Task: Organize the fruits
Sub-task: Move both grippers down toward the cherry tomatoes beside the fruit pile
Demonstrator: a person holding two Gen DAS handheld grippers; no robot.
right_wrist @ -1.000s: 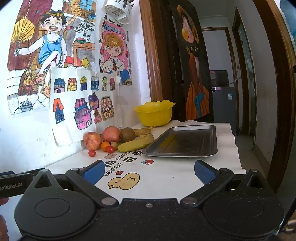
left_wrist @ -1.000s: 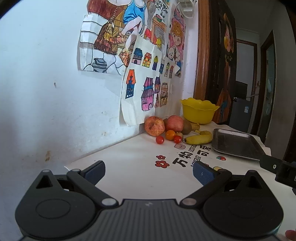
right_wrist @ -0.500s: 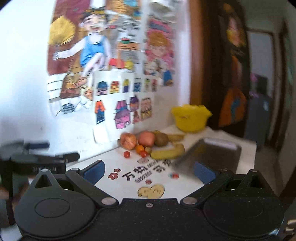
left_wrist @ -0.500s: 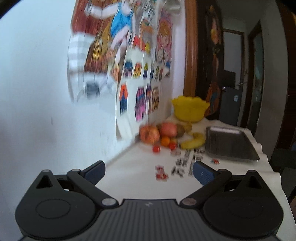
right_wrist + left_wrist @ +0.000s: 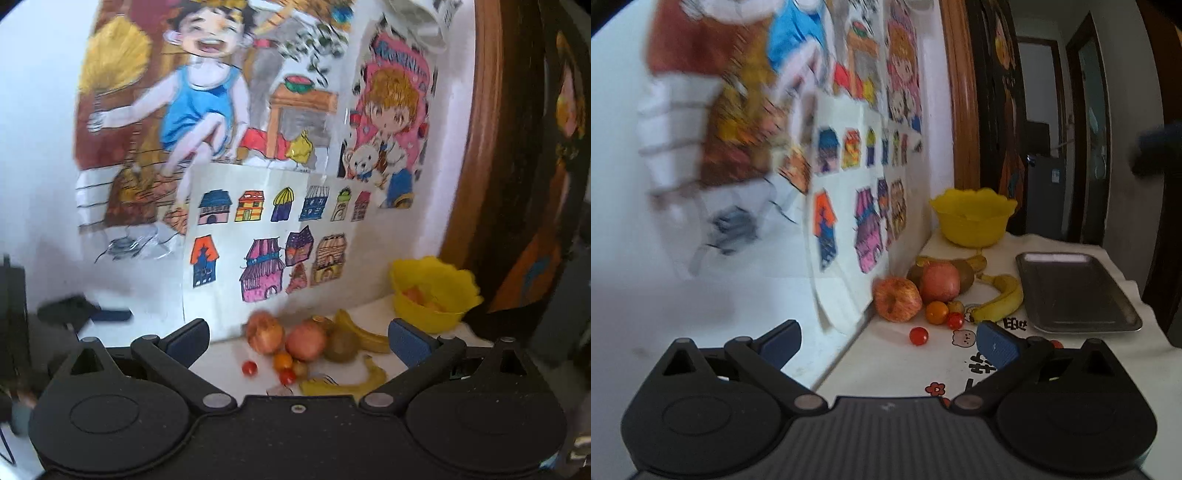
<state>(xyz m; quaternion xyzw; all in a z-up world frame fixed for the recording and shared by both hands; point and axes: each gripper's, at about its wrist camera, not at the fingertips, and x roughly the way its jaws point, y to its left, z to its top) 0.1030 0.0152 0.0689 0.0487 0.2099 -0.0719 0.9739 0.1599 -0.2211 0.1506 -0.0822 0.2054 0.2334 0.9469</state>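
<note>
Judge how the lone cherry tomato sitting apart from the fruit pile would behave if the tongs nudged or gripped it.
The cherry tomato looks small, round and glossy, so a nudge would probably send it rolling across the flat tablecloth. Its smooth skin may slip between the left tongs' pads, and a hard squeeze could burst it.

The right gripper (image 5: 297,338) hangs over the table (image 5: 221,360) with its jaws spread wide and nothing between them. Past the fingers lies a cluster of fruit by the wall: two apples (image 5: 265,334) side by side, a kiwi (image 5: 340,346) just beside them, bananas (image 5: 360,334) behind and in front — and small tomatoes (image 5: 249,367) nearest the camera. A yellow bowl (image 5: 434,291) stands to the right. Drawings (image 5: 266,254) cover the wall.
</note>
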